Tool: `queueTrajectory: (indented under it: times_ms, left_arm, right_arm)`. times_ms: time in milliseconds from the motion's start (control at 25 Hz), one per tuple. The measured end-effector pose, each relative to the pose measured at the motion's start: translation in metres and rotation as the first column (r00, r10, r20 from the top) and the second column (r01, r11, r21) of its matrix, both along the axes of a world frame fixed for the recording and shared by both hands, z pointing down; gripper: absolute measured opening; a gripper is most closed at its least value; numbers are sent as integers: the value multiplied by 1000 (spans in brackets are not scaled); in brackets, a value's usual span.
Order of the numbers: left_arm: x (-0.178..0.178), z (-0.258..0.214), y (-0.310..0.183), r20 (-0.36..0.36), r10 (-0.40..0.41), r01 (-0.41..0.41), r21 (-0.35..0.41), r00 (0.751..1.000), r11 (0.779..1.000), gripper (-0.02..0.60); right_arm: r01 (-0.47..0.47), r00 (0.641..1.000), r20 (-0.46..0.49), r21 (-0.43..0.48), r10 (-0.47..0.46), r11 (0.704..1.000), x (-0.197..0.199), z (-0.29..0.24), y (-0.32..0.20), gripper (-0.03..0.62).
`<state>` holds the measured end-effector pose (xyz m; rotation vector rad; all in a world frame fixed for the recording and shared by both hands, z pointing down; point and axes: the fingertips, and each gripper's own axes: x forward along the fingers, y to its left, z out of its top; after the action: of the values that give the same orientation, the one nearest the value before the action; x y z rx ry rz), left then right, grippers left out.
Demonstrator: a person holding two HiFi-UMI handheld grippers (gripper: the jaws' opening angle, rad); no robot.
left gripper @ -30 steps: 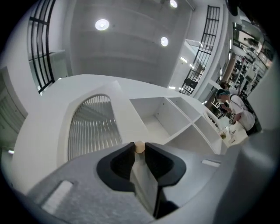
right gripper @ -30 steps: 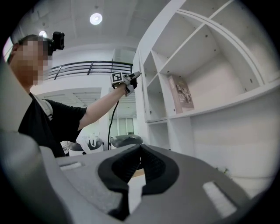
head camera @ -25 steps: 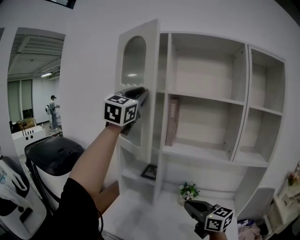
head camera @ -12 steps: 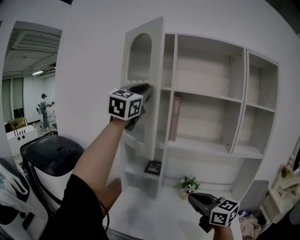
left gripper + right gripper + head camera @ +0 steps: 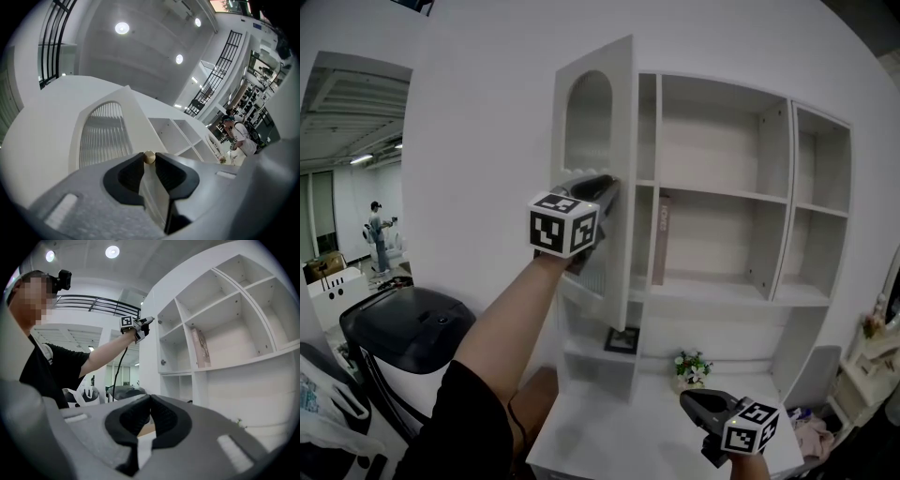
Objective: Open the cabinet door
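Left gripper [image 5: 605, 187] held raised, jaws pinched on small round knob [image 5: 149, 157] at free edge of cabinet door [image 5: 595, 141]. Door seen swung further out than one second ago; arched ribbed pane just left of gripper. Book [image 5: 662, 239] seen on shelf to right of this gripper. Right gripper [image 5: 698, 401] held low, shifted slightly rightward since, jaws pressed together, nothing held.
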<state>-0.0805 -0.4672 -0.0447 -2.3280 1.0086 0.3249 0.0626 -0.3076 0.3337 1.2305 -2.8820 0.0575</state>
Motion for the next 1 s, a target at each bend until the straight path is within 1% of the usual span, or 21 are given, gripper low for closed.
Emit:
queueTrajectory:
  times_ms: [200, 400, 600, 800, 1000]
  left_arm:
    - [-17, 0, 10, 10, 52, -52, 16, 999, 999, 81]
    - [-40, 0, 20, 18, 106, -107, 23, 994, 994, 83]
    - [-65, 1, 31, -9, 168, -168, 10, 986, 986, 84]
    - [-96, 2, 39, -19, 181, -181, 6, 983, 983, 86]
    - [-126, 1, 44, -18, 176, -176, 3, 984, 984, 94]
  right_arm:
    - [-23, 1000, 14, 0, 23, 1000, -26, 0, -2, -3]
    - [-45, 999, 4, 5, 45, 999, -55, -3, 1, -3]
    - [-62, 998, 8, 19, 62, 998, -84, -5, 10, -3]
    - [-47, 999, -12, 9, 47, 999, -121, 5, 19, -3]
    - [-52, 999, 1, 9, 52, 999, -144, 4, 25, -3]
